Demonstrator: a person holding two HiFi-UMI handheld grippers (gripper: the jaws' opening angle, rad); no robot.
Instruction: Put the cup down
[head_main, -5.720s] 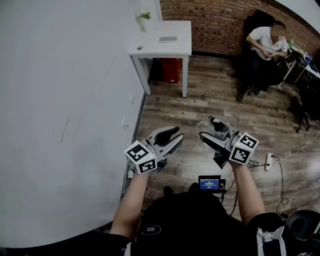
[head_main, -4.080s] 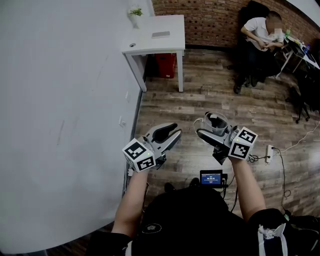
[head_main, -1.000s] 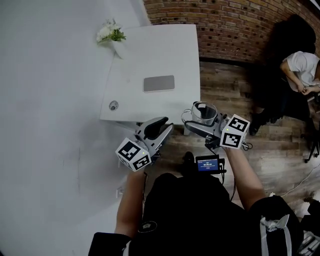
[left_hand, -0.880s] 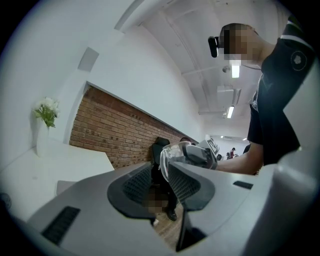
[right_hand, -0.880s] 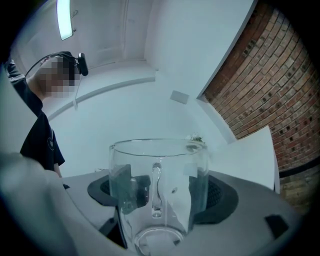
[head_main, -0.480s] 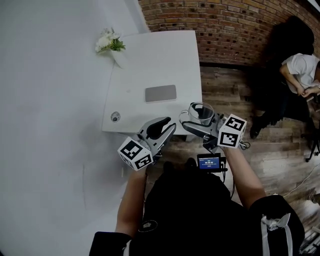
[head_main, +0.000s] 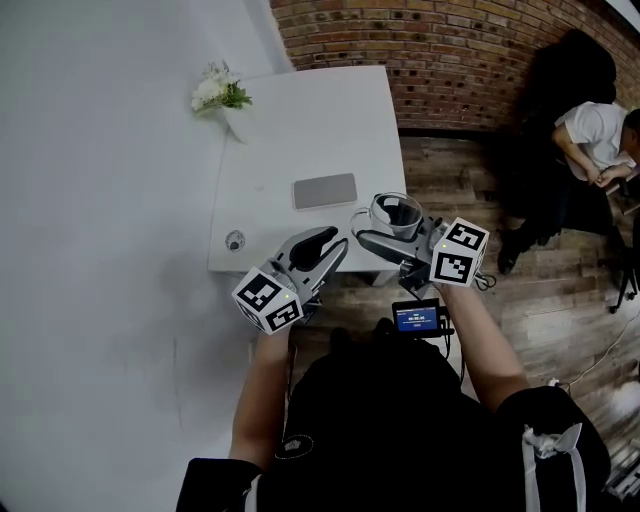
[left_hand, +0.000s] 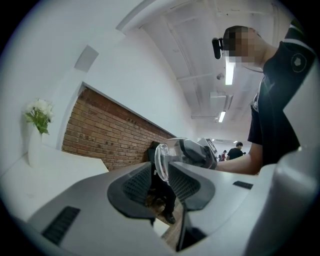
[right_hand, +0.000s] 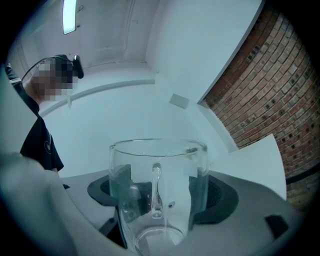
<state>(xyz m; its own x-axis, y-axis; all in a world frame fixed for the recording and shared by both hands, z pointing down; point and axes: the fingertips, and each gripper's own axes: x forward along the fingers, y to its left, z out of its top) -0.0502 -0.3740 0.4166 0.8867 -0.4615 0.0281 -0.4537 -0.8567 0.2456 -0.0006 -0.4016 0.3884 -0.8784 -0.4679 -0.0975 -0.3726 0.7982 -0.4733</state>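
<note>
A clear glass cup with a handle stands upright between the jaws of my right gripper, which is shut on it. The cup hangs above the near right corner of a white table. The right gripper view shows the cup up close, handle towards the camera, gripped low by my right gripper. My left gripper hovers just left of it over the table's near edge, shut and holding nothing. From the left gripper view the cup shows beyond the jaws.
On the table lie a flat grey slab, a small round object near the front left corner, and a vase of white flowers at the back left. A white wall runs along the left. A seated person is far right, by a brick wall.
The person carrying both grippers has walked across the wood floor up to the white table. In the last half second the cup moved slightly left, over the table's near corner.
</note>
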